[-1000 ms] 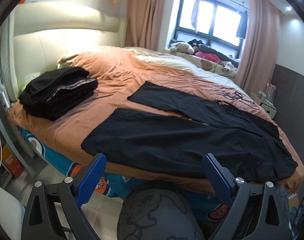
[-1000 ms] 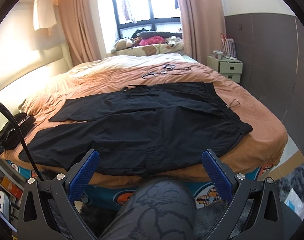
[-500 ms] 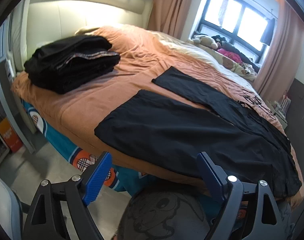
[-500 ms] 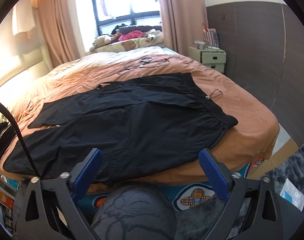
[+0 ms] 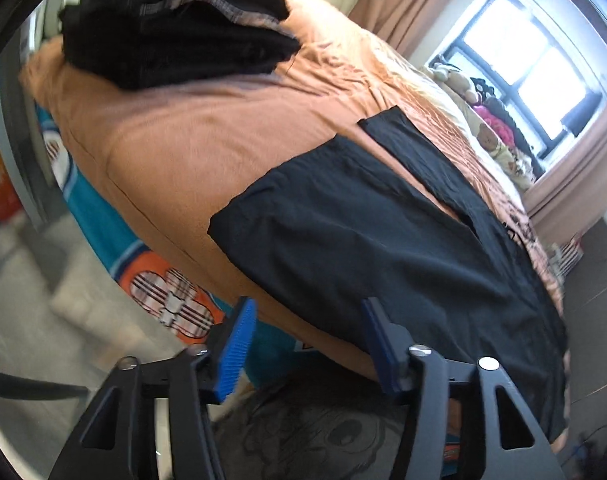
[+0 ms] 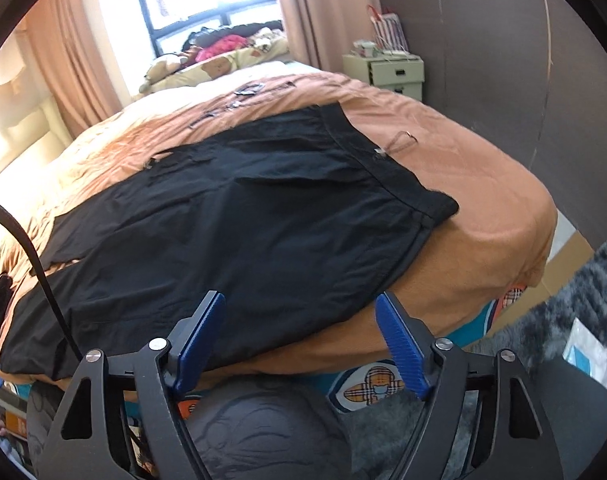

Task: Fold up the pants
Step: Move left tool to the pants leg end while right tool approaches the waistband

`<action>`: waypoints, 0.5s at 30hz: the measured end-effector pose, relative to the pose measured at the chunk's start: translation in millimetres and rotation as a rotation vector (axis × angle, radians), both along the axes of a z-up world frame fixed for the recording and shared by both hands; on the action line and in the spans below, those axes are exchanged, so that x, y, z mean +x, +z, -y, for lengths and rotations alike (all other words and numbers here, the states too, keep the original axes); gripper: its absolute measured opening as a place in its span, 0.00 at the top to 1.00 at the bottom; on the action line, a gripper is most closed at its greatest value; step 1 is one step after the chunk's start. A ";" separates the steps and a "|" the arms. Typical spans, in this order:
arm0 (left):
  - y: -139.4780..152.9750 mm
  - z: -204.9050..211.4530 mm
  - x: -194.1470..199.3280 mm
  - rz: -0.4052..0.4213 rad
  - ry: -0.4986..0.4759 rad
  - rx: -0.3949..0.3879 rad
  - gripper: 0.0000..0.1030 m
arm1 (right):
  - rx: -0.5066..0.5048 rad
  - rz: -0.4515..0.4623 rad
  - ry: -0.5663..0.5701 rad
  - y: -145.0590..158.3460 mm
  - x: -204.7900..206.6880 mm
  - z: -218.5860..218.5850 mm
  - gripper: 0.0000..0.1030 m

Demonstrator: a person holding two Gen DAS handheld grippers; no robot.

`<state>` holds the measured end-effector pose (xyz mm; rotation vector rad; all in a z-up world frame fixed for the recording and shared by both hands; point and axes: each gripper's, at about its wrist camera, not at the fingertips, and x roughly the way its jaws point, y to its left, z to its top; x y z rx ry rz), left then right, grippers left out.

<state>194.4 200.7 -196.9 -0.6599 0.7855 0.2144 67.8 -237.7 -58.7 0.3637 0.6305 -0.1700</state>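
Note:
Black pants (image 5: 387, 248) lie spread flat on the orange bed cover (image 5: 191, 148), legs apart toward the headboard, waistband at the foot end. They also show in the right wrist view (image 6: 239, 216), waistband (image 6: 383, 164) at the right. My left gripper (image 5: 307, 320) is open and empty, close over the bed's near edge by the near leg's hem. My right gripper (image 6: 299, 320) is open and empty, close over the near edge below the hip area.
A stack of folded black clothes (image 5: 175, 24) sits near the headboard. Hangers (image 6: 247, 90) lie on the far side of the bed. A nightstand (image 6: 387, 70) stands by the dark wall. My knee (image 6: 263, 432) is below the grippers. A grey rug (image 6: 575, 304) lies at the right.
Both grippers have moved forward and down toward the bed's near edge. The left one has tilted and swung toward the near leg's hem. The pants have not moved.

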 end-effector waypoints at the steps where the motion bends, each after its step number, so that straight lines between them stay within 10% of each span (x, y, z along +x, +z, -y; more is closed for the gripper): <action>1: -2.7 -3.8 2.0 -0.008 0.010 -0.011 0.50 | 0.005 -0.012 -0.011 -1.6 2.5 2.2 0.26; 6: -7.7 -13.5 13.5 -0.017 0.023 -0.040 0.50 | 0.062 -0.050 -0.050 -10.9 10.8 14.9 0.26; 15: -2.6 -30.3 18.8 0.017 0.076 -0.057 0.91 | 0.165 -0.064 -0.115 -18.4 25.5 48.6 0.26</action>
